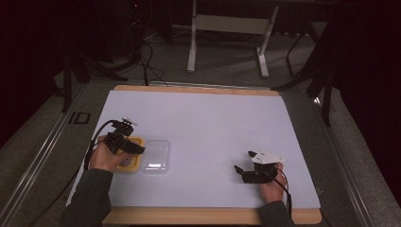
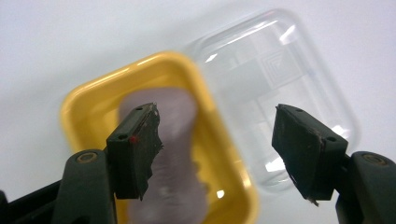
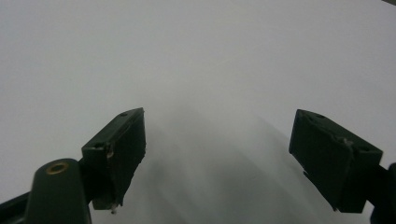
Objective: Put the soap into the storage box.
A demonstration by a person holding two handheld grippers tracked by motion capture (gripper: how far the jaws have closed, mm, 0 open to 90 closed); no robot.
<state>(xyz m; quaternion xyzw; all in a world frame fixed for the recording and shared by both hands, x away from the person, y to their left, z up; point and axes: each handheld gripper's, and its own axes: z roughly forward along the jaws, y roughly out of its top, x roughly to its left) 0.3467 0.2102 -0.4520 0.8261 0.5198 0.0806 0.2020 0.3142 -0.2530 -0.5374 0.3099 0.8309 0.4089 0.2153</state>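
Left claw (image 2: 217,140) hangs released above the near-left part of the bench (image 1: 213,123), its two black jaws standing apart with nothing pressed between them. Just below and past its tips lies a pale lilac, soft-looking oblong object (image 2: 180,140) inside a shallow yellow plastic tray with rounded corners (image 2: 93,107). It rests lengthwise in the tray, apart from the jaws, and it is too blurred to name. Touching the tray's right edge sits a clear, rounded-rectangle plastic lid (image 2: 280,74), flat on the white sheet.

By its look the lilac object is light and yielding, so a gentle pinch across its narrow middle should hold it best. The lid is thin, stiff and slippery, so a rim is the place to grip it.

Right claw (image 3: 217,154) is also released, resting low over bare bench at the near right, well apart from the tray.
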